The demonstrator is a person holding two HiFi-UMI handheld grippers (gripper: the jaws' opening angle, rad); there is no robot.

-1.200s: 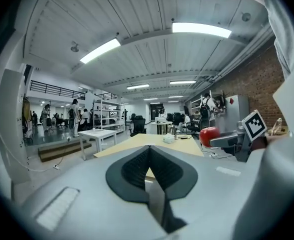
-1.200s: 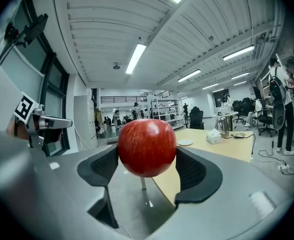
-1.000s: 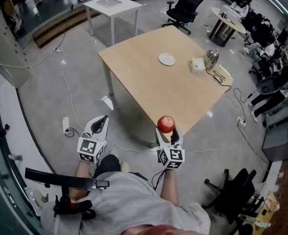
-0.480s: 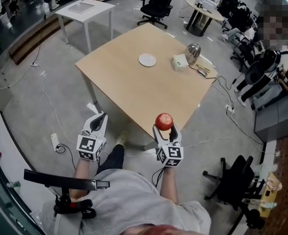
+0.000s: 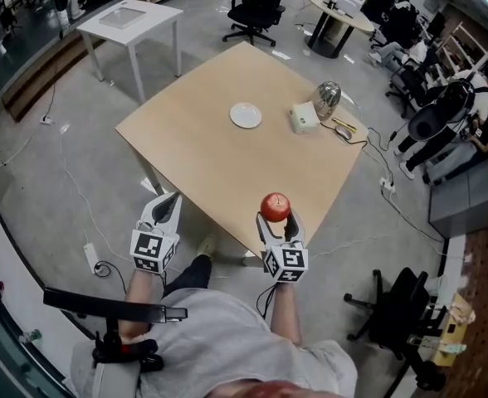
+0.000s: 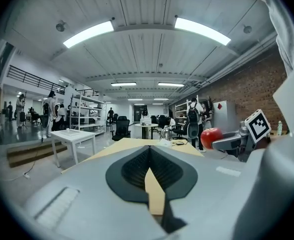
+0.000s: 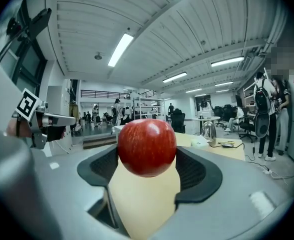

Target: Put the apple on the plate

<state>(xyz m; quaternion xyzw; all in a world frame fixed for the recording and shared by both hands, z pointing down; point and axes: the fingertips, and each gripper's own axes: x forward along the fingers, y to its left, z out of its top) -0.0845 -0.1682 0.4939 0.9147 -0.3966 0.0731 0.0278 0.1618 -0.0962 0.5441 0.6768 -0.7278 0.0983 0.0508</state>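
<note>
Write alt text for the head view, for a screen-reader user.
Seen from above, the person's right gripper holds a red apple at the near corner of a wooden table; a small white plate sits empty further across it. The left gripper, jaws together and holding nothing, is off the table's near edge.

A light wooden table [image 5: 219, 168] stands on a grey concrete floor [image 5: 70, 98]. A small white plate [image 5: 246, 115] lies on the table's far half, with bare wood all round it. To the right of the plate, near the table's edge, sits a pale boxy container [image 5: 305, 119], with a shiny metal kettle [image 5: 328, 98] just behind it. A small dark object [image 5: 344, 132] lies close by at the edge. On the floor to the left lies a white power strip [image 5: 90, 257].
</note>
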